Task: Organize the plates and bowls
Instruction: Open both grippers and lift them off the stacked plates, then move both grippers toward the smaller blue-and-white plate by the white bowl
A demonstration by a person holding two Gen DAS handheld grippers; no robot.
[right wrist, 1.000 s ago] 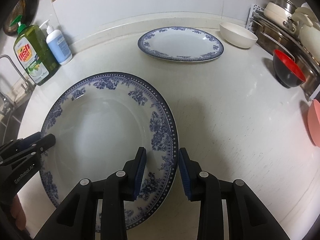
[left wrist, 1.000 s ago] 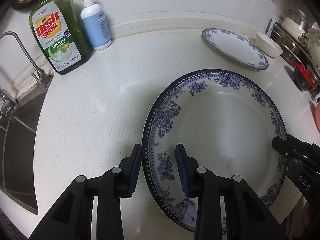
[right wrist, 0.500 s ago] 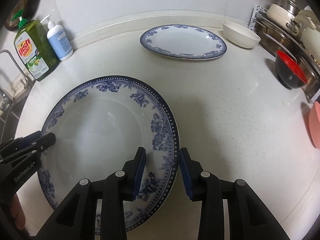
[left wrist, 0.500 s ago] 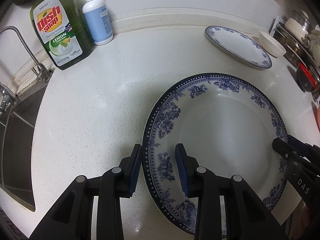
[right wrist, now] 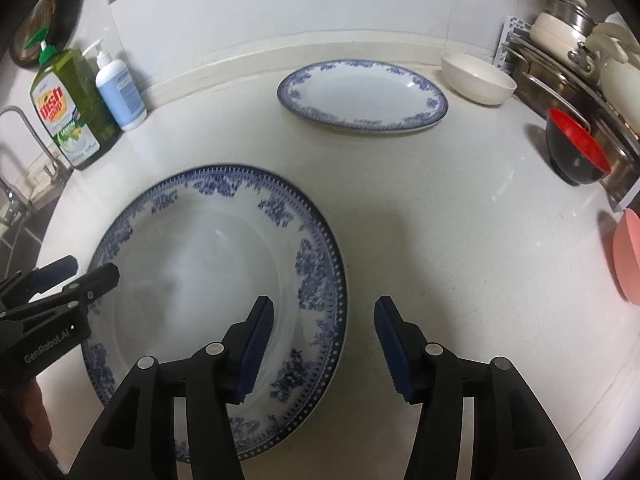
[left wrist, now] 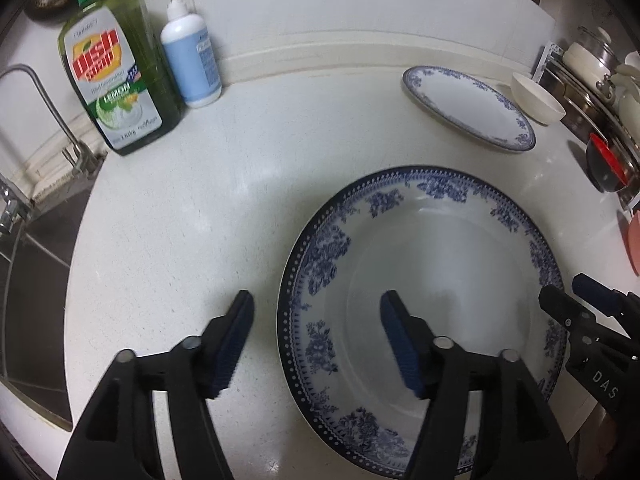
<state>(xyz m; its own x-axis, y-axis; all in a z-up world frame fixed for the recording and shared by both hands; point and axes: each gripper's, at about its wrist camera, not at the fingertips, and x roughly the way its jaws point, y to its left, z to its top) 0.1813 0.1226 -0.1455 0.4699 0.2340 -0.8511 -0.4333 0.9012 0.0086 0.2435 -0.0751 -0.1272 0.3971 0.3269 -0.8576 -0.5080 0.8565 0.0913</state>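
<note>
Item: large blue-and-white plate [left wrist: 440,280], glazed ceramic, lying flat on the white counter [left wrist: 180,240] near its front edge. Likely handling: rigid, fairly heavy, slick, chipping if knocked; best taken by the patterned rim from two opposite sides. Left gripper [left wrist: 316,340] is sitting spread wide, straddling the plate's left rim, gripping nothing. Right gripper [right wrist: 324,344] is likewise gaping across the right rim, empty. Companion pieces: smaller matching plate [right wrist: 362,96] and cream bowl [right wrist: 478,78] are waiting well apart, toward the back wall.

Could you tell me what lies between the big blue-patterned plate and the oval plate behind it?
Only bare white countertop separates big plate from oval plate; the right wrist view shows it.
</note>
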